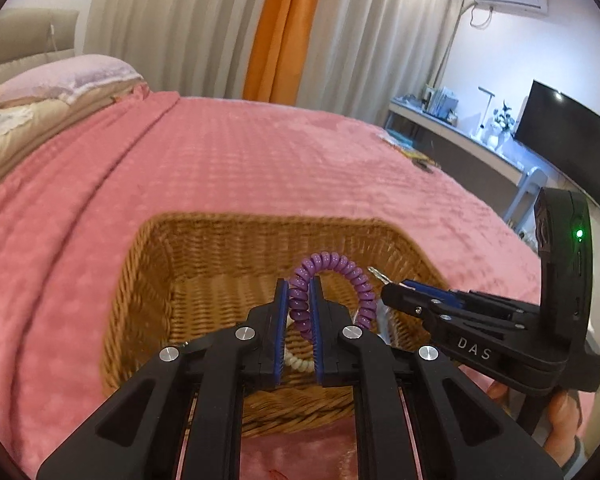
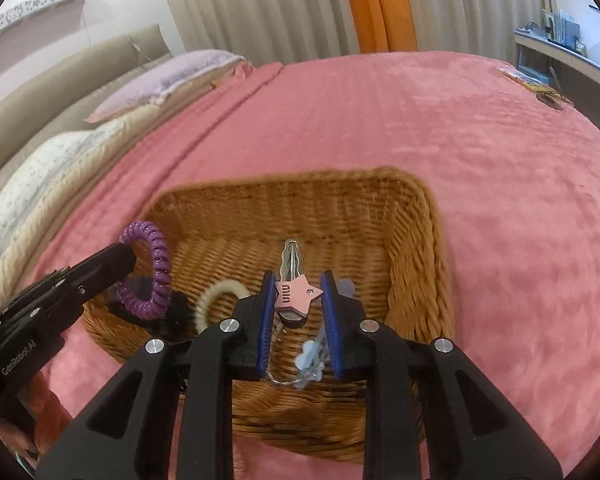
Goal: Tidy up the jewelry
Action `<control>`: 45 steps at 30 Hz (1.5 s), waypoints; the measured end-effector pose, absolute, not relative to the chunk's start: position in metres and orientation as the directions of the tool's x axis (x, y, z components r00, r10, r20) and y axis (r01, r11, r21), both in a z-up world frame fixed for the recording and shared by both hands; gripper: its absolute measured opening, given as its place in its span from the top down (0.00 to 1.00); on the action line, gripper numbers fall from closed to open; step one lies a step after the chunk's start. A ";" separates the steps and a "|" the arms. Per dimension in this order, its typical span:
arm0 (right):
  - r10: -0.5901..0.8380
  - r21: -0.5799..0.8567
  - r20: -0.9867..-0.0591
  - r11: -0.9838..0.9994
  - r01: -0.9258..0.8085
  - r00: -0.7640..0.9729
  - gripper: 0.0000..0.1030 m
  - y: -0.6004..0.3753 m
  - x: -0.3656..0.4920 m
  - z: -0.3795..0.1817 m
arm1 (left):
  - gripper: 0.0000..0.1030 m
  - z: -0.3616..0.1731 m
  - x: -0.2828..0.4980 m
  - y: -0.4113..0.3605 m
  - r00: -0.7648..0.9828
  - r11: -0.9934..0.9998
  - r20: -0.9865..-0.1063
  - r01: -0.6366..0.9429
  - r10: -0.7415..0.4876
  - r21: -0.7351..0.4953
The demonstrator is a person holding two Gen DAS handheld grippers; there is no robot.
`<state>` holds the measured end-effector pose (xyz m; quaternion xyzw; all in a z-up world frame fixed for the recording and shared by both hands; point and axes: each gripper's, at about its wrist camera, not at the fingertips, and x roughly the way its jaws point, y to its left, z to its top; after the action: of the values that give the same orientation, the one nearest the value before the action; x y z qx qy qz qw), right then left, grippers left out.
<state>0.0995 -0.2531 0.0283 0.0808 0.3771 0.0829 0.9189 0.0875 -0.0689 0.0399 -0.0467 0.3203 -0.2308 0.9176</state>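
A woven wicker basket (image 1: 148, 280) (image 2: 416, 240) sits on the pink bedspread. My left gripper (image 1: 300, 286) is shut on a purple spiral hair tie (image 1: 340, 266) and holds it over the basket; it also shows in the right wrist view (image 2: 156, 276). My right gripper (image 2: 296, 280) is shut on a pink star hair clip (image 2: 296, 294) with a silver prong, held above the basket. In the basket lie a cream spiral hair tie (image 2: 220, 292) (image 1: 298, 362) and a pale blue flower piece (image 2: 310, 360).
The pink bedspread (image 1: 220, 152) spreads all around the basket. Pillows (image 1: 60, 80) lie at the far left. Small items (image 1: 408, 148) lie at the bed's far right edge. A desk (image 1: 460, 128) and dark screen (image 1: 568, 148) stand at the right wall.
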 end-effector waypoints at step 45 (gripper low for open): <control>0.236 0.209 -0.685 0.970 -0.125 0.689 0.57 -0.224 -0.069 -0.007 | 0.57 -0.022 -0.053 0.033 0.570 0.854 -0.639 0.292 -0.516 -0.430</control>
<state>-0.0689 -0.2242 -0.0069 0.0729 0.3815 0.0986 0.9162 -0.0530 0.0331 -0.0218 -0.1397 0.4019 -0.2310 0.8750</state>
